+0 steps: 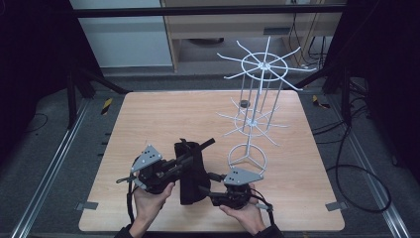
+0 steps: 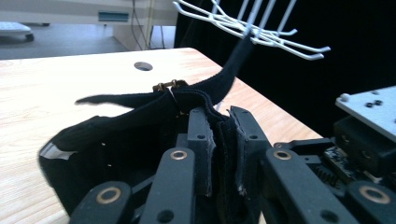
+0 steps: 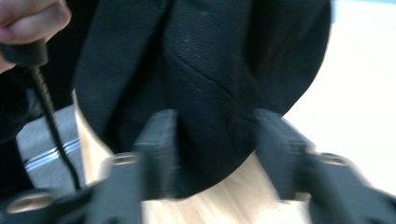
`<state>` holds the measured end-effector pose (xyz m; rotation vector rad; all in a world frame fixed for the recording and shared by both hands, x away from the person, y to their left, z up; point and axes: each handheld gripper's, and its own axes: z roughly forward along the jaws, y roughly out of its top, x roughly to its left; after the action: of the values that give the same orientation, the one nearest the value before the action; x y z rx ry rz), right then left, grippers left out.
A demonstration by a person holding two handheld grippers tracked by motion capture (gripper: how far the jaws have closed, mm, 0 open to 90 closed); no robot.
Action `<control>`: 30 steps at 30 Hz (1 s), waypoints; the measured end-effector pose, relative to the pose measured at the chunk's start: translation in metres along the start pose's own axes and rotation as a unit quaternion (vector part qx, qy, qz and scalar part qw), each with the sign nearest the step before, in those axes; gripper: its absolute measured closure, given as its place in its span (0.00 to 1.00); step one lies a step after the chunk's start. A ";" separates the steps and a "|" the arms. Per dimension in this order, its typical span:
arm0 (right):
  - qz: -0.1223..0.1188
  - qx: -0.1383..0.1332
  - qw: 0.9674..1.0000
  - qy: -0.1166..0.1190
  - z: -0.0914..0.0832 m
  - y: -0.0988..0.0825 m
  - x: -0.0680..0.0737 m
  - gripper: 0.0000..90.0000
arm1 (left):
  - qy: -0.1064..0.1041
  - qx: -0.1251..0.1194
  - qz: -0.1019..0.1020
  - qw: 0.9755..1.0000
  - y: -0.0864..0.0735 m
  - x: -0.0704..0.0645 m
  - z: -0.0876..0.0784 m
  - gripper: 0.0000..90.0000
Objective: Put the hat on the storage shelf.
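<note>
A black cap stands near the front of the wooden table, between my two grippers. My left gripper comes in from the left and is shut on the cap's back band, which is pinched between its pads. The cap's strap with a brass buckle sticks up beyond the jaws. My right gripper reaches in from the right. In the right gripper view its jaws stand apart with the cap's rounded edge between them, blurred, and the pads do not press on it.
A white wire display rack with two tiers of hooks stands on a ring base at the table's right. Its hooks hang just beyond the cap. A small round hole sits in the tabletop behind it. Cables trail over the floor at the right.
</note>
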<state>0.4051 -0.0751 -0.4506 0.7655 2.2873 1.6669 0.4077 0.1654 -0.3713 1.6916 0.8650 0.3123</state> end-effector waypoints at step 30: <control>-0.021 0.003 1.000 -0.019 0.001 0.011 0.010 0.83 | 0.074 0.042 0.011 0.996 -0.041 0.047 -0.030 0.86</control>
<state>0.4005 -0.0670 -0.4398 0.7375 2.2682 1.6147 0.4056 0.2226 -0.4106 1.7736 0.9797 0.4250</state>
